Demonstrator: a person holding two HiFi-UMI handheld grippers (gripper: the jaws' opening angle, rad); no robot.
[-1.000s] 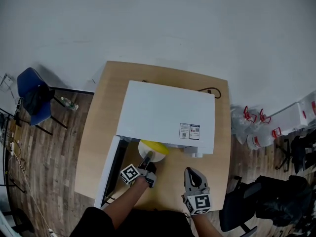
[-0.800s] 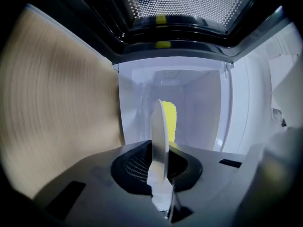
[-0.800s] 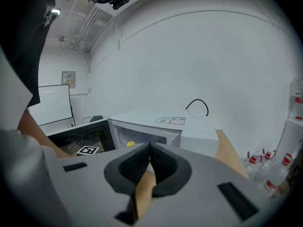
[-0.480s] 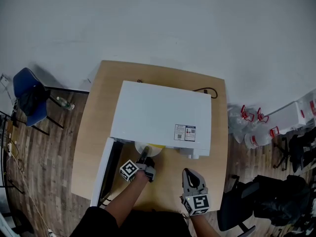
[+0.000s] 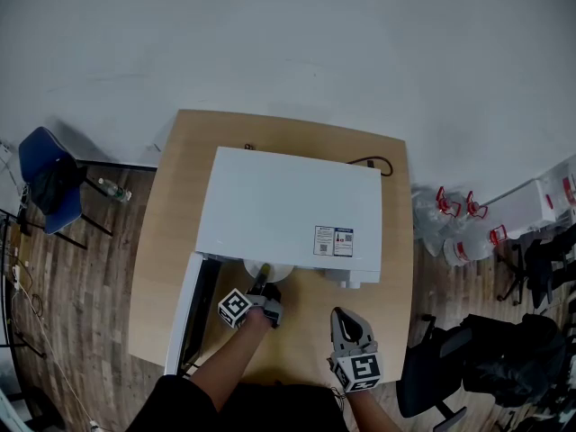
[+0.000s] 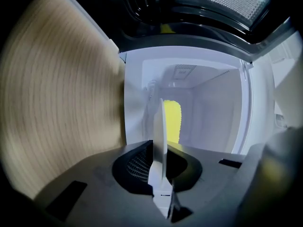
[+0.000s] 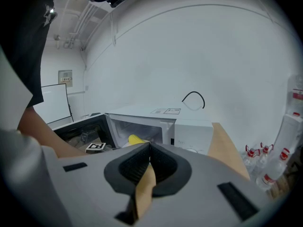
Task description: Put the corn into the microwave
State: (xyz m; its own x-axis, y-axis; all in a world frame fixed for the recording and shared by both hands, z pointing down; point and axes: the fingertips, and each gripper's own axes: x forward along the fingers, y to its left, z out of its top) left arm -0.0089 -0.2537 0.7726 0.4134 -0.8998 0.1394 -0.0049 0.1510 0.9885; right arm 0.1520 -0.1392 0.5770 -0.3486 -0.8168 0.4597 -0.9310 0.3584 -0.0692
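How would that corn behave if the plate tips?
The corn looks rounded and sits unrestrained on the plate, so it would probably roll. The plate seems stiff: pinched only at its rim by the left gripper, it shows no bend.

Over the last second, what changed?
The left gripper, shut on the plate rim, pushed plate and corn further into the microwave. In the head view the corn is now hidden under the microwave's top. Unchanged: that grip, the open door, and the right gripper, shut and empty in front of the microwave.
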